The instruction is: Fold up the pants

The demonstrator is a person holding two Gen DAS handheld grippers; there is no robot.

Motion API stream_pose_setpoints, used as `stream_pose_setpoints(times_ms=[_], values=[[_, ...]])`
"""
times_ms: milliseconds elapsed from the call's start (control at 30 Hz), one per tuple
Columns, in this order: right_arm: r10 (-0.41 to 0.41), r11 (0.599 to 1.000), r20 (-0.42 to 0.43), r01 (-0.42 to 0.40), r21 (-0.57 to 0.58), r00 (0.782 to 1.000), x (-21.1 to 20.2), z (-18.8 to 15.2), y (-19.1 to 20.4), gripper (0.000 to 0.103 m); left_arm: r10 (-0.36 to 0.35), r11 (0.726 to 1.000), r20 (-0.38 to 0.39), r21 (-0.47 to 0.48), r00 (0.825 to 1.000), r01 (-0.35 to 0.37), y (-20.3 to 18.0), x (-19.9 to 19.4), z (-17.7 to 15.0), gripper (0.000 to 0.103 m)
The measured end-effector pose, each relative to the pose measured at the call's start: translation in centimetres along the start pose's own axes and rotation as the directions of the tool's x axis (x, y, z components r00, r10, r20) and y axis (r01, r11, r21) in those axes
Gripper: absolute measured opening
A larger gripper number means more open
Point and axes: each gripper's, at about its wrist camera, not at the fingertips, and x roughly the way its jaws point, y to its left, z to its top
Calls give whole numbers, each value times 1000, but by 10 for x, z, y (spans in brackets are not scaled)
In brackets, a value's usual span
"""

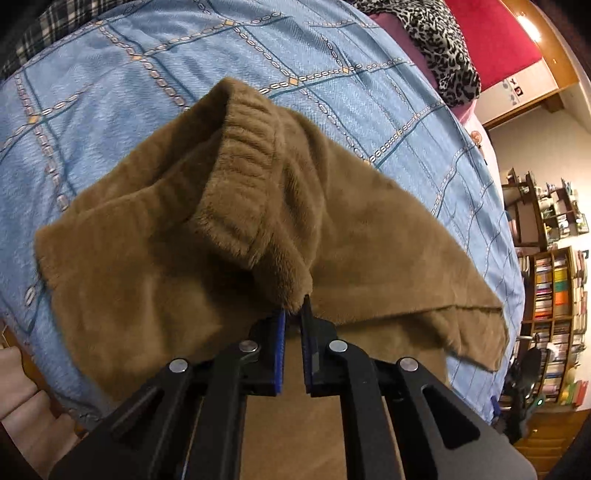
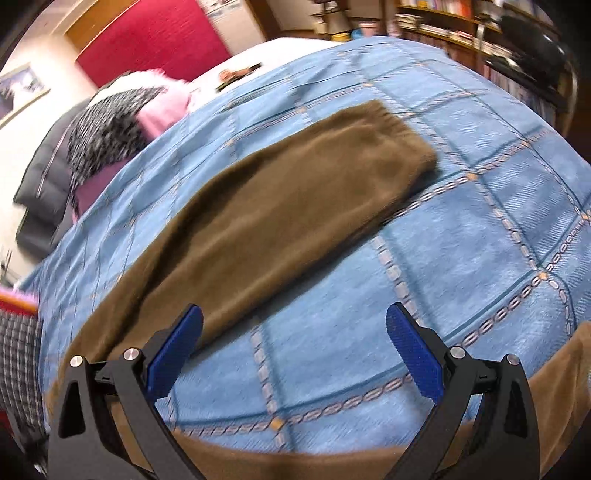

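Observation:
Brown fleece pants [image 1: 177,236] lie on a blue patterned bedspread [image 1: 184,74]. In the left wrist view my left gripper [image 1: 293,314] is shut on the pants near the ribbed waistband [image 1: 243,177], holding the bunched cloth up off the bed. In the right wrist view one pant leg [image 2: 280,199] stretches flat across the bedspread [image 2: 480,240] to its cuff at the upper right. My right gripper [image 2: 295,347] is open and empty above the bedspread, just right of that leg. More brown cloth [image 2: 314,461] runs along the bottom edge.
A leopard-print cloth [image 1: 439,40] and pink fabric lie at the bed's far end, below a red headboard [image 1: 498,33]. Bookshelves [image 1: 554,295] stand beside the bed. A dark jacket [image 2: 44,184] and plaid cloth [image 2: 18,369] lie at the left.

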Motion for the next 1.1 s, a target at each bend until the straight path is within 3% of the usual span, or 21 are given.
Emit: stream_pose_setpoints(times_ms=[133,300,500,633,700,733,767,833,933,1000,1100], values=[[9,997,3,-9,73,1000,10,26,-24,100,38,999,23,-9,999,-38,15,-12,-6,1],[42,980,10,-43,193,999,31,81,-44,100,-4,1000,31,-23,1000,5,24,-18,-11,1],[-101,982,50,91,165,994,56,146,-48,100,-11,999,23,-50,1000,12,16,-9,-10,2],[-159,976,34,152,158,987,84,178,-67,100,-5,996,7,-88,1000,6,15,1,-6,2],[-168,975,15,164,152,986,100,188,-73,94,-26,994,1,-103,1000,26,13,4,-5,5],[-162,976,8,159,151,987,106,190,-76,94,-42,993,2,-110,999,42,12,5,-5,19],[-154,977,2,152,152,988,112,193,-79,91,-70,990,7,-120,997,71,10,5,-5,50],[-140,980,-3,139,140,990,123,196,-80,85,-102,987,45,-120,994,107,7,2,-5,71],[-140,984,-28,142,110,990,140,198,-81,62,-96,991,83,-87,992,103,-1,-3,-4,71],[-155,984,-13,155,86,988,137,193,-80,37,-101,987,96,-117,990,112,2,-5,-4,72],[-156,987,39,153,55,987,117,185,-78,19,-111,978,136,-161,985,133,11,-11,-5,73]])
